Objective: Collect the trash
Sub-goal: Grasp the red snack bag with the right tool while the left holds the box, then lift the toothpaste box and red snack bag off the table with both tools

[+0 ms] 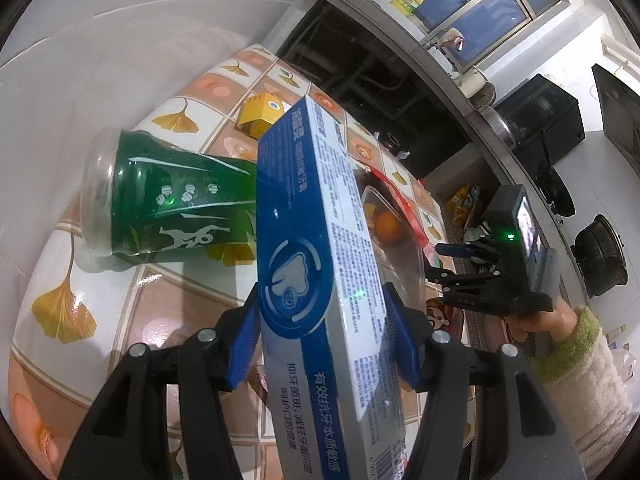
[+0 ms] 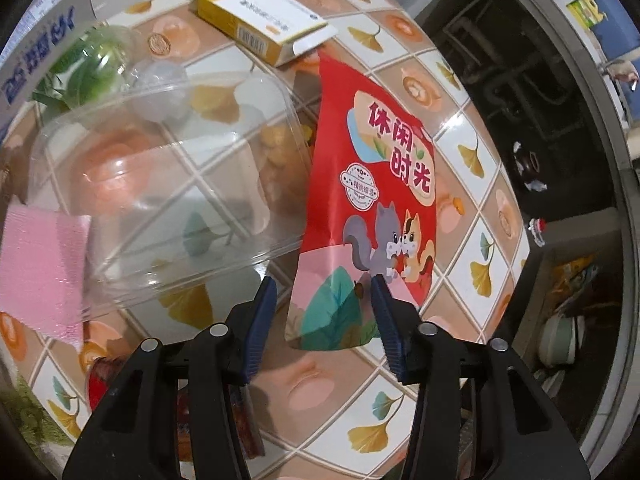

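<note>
The toothpaste box is clamped in the left hand-held gripper and held above the table, presumably for disposal. The red bag, marked "休闲时光", is straddled by the right hand-held gripper; only its right pad touches, so no grasp is made. The bag is lying on the table beside a clear tray.

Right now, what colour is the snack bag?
Red snack bag, cartoon squirrels printed; clearest in right wrist view.

Home kitchen: pots, tiled counter.
</note>
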`<state>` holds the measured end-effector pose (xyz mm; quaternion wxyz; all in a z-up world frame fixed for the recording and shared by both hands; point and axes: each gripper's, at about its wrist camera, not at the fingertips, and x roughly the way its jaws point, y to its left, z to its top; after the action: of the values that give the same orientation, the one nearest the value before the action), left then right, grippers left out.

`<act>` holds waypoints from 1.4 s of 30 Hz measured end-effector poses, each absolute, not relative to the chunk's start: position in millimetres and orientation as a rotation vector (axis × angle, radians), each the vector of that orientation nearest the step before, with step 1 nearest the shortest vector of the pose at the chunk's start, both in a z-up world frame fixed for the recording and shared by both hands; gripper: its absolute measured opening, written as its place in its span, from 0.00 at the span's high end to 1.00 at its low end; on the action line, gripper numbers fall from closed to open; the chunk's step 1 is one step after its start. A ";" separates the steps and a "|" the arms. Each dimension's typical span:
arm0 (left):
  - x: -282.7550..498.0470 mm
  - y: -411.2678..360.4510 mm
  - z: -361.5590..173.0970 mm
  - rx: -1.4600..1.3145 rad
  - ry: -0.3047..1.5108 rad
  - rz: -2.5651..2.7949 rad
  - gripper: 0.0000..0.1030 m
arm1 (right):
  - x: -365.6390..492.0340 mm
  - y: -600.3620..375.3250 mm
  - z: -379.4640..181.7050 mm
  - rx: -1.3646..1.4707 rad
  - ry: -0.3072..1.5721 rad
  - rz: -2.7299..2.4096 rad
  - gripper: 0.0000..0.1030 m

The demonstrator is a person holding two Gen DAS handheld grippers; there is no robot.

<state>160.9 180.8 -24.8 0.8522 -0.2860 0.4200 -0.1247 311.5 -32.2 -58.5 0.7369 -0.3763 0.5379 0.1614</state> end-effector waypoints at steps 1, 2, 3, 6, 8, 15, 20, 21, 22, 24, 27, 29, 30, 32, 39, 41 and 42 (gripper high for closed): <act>160.7 180.9 -24.8 -0.602 0.883 -0.262 0.46 | 311.5 -31.5 -60.3 -0.838 1.177 0.345 0.59; 160.4 181.2 -25.0 -0.603 0.883 -0.262 0.46 | 311.2 -30.8 -62.0 -0.849 1.172 0.337 0.60; 160.4 181.5 -25.1 -0.601 0.882 -0.262 0.46 | 310.6 -30.1 -63.4 -0.859 1.166 0.328 0.62; 160.5 182.1 -25.5 -0.602 0.880 -0.262 0.46 | 308.9 -29.7 -63.8 -0.862 1.147 0.313 0.65; 160.3 182.1 -25.1 -0.598 0.877 -0.262 0.46 | 307.4 -29.9 -62.8 -0.857 1.136 0.305 0.69; 157.6 181.5 -21.7 -0.587 0.863 -0.263 0.46 | 300.2 -32.7 -51.1 -0.810 1.091 0.272 0.77; 154.2 181.1 -16.2 -0.575 0.844 -0.264 0.46 | 297.6 -41.2 -31.3 -0.742 1.047 0.251 0.82; 153.3 181.1 -14.6 -0.574 0.838 -0.263 0.46 | 297.0 -43.2 -26.2 -0.726 1.036 0.246 0.83; 152.4 181.3 -13.0 -0.573 0.831 -0.262 0.46 | 296.6 -44.9 -22.3 -0.713 1.026 0.241 0.84; 150.8 181.6 -9.2 -0.567 0.816 -0.265 0.46 | 295.2 -48.5 -13.4 -0.680 1.008 0.236 0.85; 148.4 181.8 -2.3 -0.560 0.788 -0.270 0.47 | 293.0 -54.0 -1.0 -0.641 0.981 0.224 0.87; 147.2 181.6 1.8 -0.553 0.773 -0.273 0.47 | 291.0 -57.5 6.3 -0.611 0.969 0.220 0.89; 147.0 182.1 4.0 -0.553 0.766 -0.276 0.47 | 290.1 -60.1 10.2 -0.595 0.962 0.217 0.90; 146.4 182.2 8.8 -0.548 0.750 -0.280 0.47 | 288.6 -63.7 15.8 -0.574 0.953 0.214 0.92; 146.1 183.4 21.8 -0.541 0.708 -0.293 0.47 | 283.4 -74.7 28.9 -0.525 0.923 0.200 0.93; 147.0 183.0 25.3 -0.539 0.700 -0.298 0.47 | 281.3 -77.7 32.3 -0.514 0.915 0.195 0.93; 147.6 181.7 27.3 -0.537 0.697 -0.301 0.47 | 280.2 -80.2 35.5 -0.505 0.907 0.190 0.93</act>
<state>147.6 181.7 27.3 0.8939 -0.2587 0.3361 -0.1451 280.2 -80.2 35.5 0.8639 -0.2411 0.4327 0.0908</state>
